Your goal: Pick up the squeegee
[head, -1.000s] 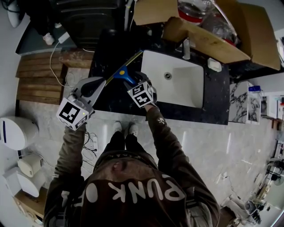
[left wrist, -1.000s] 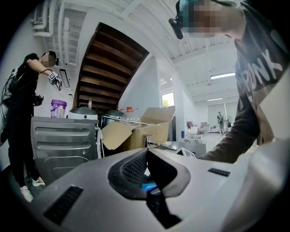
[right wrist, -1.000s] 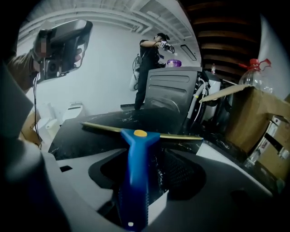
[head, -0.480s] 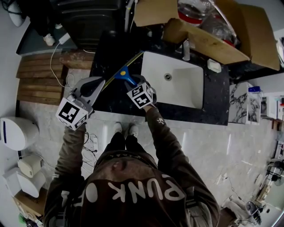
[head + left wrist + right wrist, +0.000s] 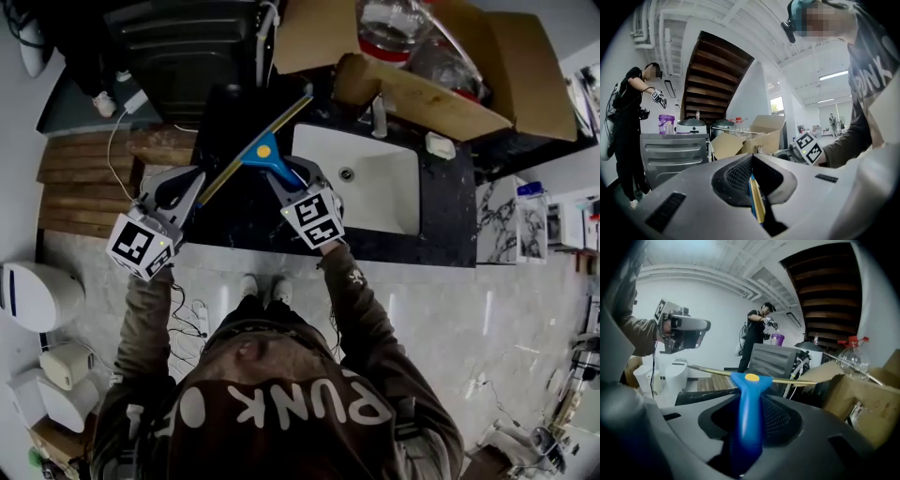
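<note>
Both claws I'm steering are clamping the squeegee [image 5: 257, 150]: the right claw [image 5: 289, 174] is grasping its blue handle, and the left claw [image 5: 194, 185] is pinching the blade's end.

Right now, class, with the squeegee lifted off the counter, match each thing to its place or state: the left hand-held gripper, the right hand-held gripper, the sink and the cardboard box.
Things:
1. left hand-held gripper
2. right hand-held gripper
3. sink
4. cardboard box

Places or states:
A. white, set into the dark countertop
B. shut on the blue handle of the squeegee
C. brown, flaps open, beyond the sink
D. shut on one end of the squeegee's blade

Pairs: 1-D, 2-B, 3-A, 4-C
</note>
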Demonstrator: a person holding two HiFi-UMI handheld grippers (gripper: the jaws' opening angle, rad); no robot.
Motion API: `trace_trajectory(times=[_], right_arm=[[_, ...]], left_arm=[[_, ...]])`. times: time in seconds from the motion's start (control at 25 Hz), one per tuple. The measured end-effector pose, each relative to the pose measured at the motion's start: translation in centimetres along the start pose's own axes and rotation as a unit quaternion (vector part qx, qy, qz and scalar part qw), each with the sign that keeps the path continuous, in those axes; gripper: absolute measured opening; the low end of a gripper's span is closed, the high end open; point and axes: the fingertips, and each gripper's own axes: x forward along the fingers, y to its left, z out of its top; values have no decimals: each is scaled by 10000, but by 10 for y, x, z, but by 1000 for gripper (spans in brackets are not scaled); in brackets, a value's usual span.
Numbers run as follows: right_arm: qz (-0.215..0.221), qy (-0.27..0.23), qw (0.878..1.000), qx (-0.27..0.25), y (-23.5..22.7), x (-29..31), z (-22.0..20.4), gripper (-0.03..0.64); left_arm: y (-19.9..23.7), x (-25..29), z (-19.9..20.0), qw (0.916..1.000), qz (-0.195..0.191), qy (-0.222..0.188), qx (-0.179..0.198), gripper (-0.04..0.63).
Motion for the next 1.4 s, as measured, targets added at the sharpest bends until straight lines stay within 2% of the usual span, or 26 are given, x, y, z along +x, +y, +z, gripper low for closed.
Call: trace_trajectory(times=[0.32,0.56,0.76,1.4], right_arm=[[-235,-866,9946,-526,-8,-80,94,143],[-331,-1347,9885,-603,-13,-122,133,143],[-363,-1619,9841,-639,-16,-136,147,144],[-538,-1773,9799,-735,-25,-147,151,143]], left_arm=[[6,-13,48,9993,106,-192,310,3],[3,-18,79,9984,112,-330,443,3],[-2,-15,86,9983,47,-339,463,3],[-9,-10,88,9983,50,-319,486,3]])
